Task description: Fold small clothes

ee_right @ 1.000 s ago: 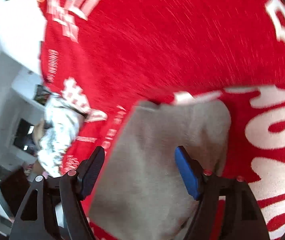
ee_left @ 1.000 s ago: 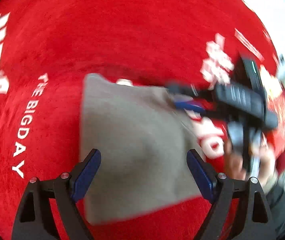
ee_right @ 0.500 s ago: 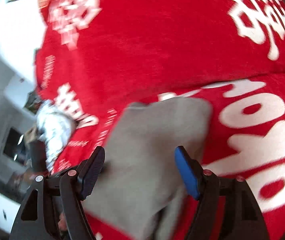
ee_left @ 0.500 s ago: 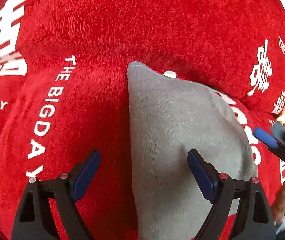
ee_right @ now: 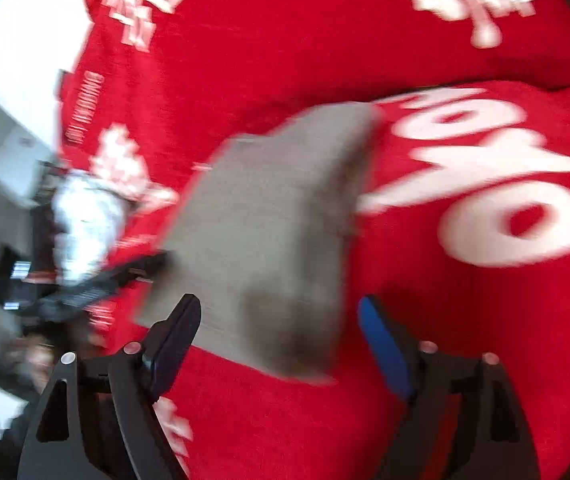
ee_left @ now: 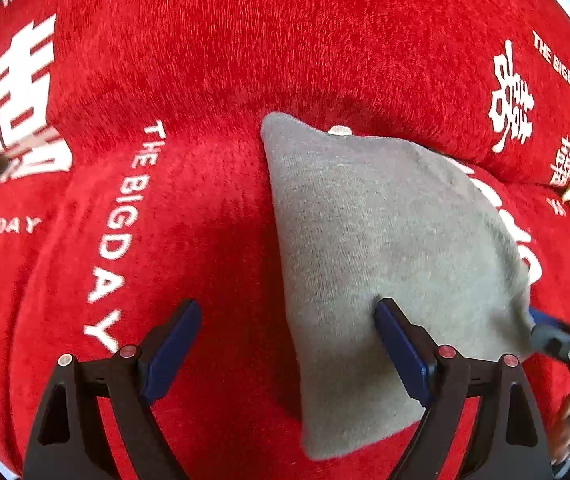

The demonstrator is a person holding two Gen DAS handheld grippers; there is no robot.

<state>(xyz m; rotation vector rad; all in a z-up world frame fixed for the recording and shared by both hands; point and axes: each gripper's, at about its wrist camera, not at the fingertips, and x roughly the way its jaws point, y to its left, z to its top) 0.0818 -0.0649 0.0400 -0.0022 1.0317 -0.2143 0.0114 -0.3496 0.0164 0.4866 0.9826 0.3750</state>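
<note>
Grey cloth (ee_left: 385, 248) lies flat on red blanket (ee_left: 213, 64) — both grippers spread, right one widening, gripping nothing

**Red plush under my view**

I am looking at a red plush cover (ee_left: 221, 80) spreading across everything, its white lettering (ee_left: 119, 236) reading "THE BIG DAY" beside large white characters (ee_left: 21, 104). In my right view, a silvery crinkled bundle (ee_right: 85, 224) is lying at the cover's left edge, blurred, with pale furniture (ee_right: 9, 152) showing behind it.
</note>
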